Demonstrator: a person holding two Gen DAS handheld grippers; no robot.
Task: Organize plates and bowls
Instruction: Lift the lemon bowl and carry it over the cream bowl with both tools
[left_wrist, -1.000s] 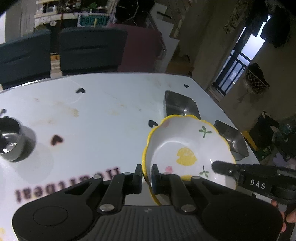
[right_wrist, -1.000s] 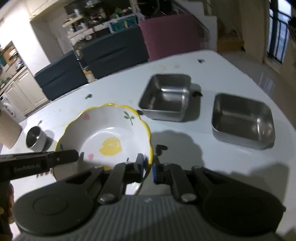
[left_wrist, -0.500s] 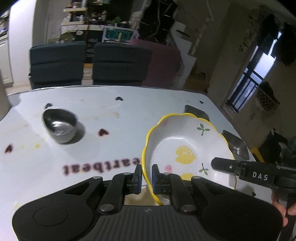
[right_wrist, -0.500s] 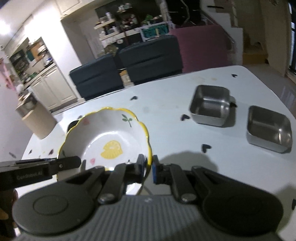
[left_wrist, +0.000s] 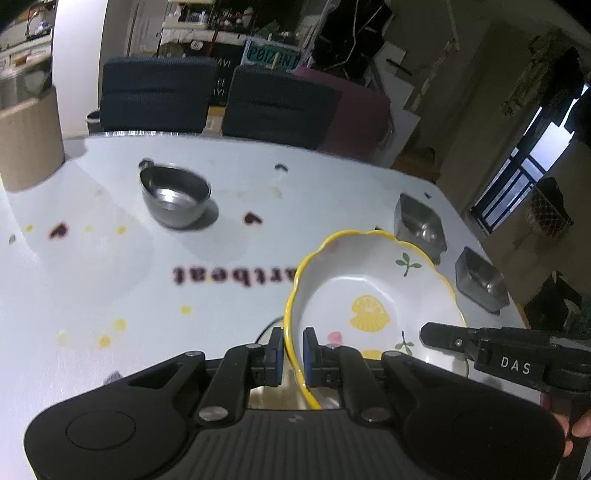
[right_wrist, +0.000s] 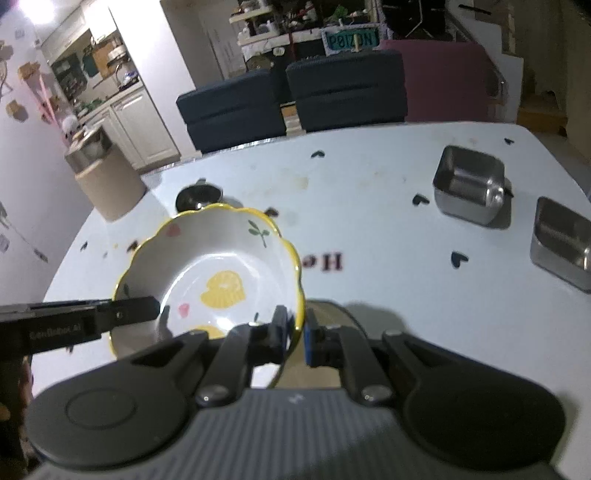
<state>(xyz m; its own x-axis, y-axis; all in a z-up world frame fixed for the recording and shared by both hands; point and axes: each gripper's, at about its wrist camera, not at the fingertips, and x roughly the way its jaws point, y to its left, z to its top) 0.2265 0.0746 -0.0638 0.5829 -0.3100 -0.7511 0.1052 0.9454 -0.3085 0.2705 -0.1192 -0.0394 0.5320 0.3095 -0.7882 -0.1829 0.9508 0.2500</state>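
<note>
Left wrist view: left gripper has its jaws narrow, pinched on the scalloped bowl rim.
Right gripper: jaws clamped on the opposite rim.
Bowl: lifted clear of the table, carried between both.
Change: round steel bowl has swung much nearer; square steel trays have dropped back right.
Meaning: probably heading to sit beside that round bowl.

Round bowl left on table; two square tins right.
</note>
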